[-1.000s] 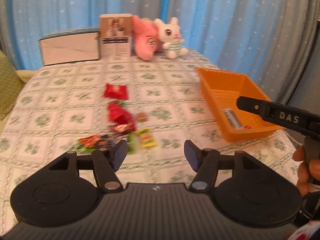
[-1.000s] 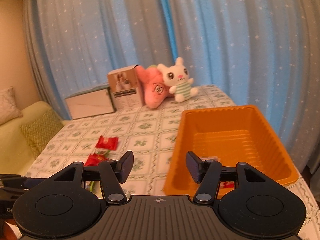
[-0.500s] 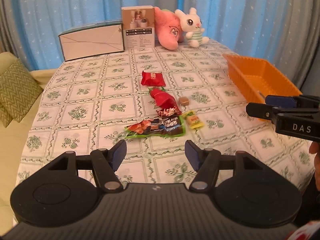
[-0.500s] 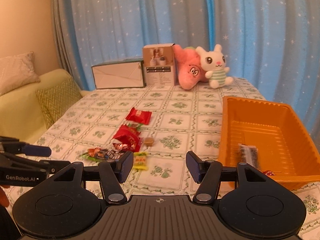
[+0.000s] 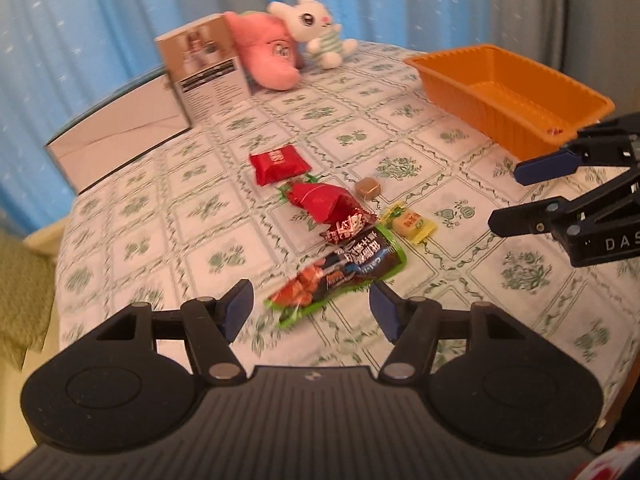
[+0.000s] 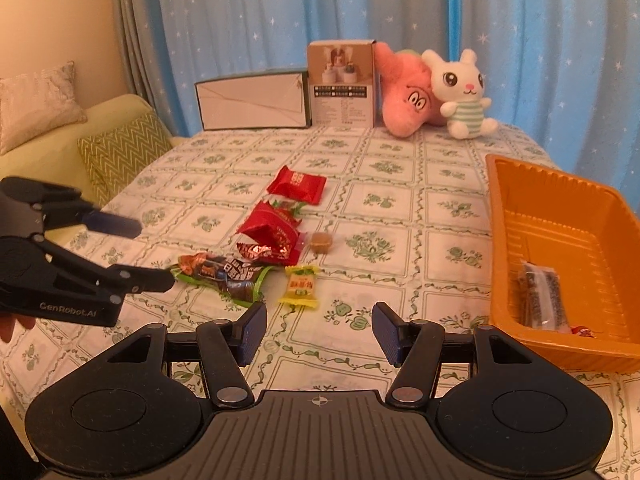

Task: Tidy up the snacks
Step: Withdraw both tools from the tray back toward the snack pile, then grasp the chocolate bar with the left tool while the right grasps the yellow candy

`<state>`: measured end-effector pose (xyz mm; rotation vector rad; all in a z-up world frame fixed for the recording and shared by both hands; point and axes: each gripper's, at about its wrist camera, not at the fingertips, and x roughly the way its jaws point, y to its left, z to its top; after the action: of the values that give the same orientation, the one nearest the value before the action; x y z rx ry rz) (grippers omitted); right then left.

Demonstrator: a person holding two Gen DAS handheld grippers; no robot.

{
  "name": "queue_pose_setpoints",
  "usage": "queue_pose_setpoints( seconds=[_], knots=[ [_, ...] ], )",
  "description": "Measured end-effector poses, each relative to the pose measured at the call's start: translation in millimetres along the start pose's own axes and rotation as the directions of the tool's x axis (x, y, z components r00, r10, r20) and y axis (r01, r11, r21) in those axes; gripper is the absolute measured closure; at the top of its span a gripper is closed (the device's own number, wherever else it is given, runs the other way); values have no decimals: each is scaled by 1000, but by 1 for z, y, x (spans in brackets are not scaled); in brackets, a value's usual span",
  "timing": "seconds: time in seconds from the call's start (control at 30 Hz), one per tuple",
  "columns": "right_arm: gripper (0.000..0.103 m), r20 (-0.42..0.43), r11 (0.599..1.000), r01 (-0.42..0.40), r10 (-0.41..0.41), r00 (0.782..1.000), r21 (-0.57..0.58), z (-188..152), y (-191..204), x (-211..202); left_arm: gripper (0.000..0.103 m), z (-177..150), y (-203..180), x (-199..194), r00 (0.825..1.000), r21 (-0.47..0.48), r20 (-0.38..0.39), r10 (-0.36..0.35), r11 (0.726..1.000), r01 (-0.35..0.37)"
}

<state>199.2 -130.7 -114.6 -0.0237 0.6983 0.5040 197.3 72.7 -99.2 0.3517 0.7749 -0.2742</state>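
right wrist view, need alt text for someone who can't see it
Open right tool hangs over a green-patterned tablecloth scattered with wrapped snacks. An orange tray at right holds a dark packet; the open left tool reaches in from the left.

We're in a home, living-room type. Evidence: sofa [image 6: 48, 148] with cushions [image 6: 122, 150] on the left, blue star-print curtains [image 6: 280, 12] behind, table with a green floral tablecloth [image 6: 400, 208], plush bunny [image 6: 464, 94] and pink plush toy [image 6: 404, 92] at the far edge.
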Motion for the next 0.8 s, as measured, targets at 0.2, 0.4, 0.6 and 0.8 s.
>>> queue_pose_setpoints(
  seconds=[0.2, 0.4, 0.6, 0.8],
  knots=[
    [45, -48, 1000, 12, -11, 999, 15, 4, -3, 23, 43, 6, 5, 29, 998, 108, -6, -65, 992, 65],
    [45, -62, 1000, 5, -4, 998, 27, 9, -3, 40, 43, 8, 8, 48, 989, 158, -27, -143, 977, 145],
    [45, -78, 998, 14, -9, 997, 61, 10, -9, 54, 47, 7, 10, 65, 979, 174, -60, -193, 964, 200],
    [45, -78, 997, 15, -9, 997, 77, 12, -9, 56, 60, 7, 17, 70, 972, 165, -67, -227, 958, 235]
  ],
)
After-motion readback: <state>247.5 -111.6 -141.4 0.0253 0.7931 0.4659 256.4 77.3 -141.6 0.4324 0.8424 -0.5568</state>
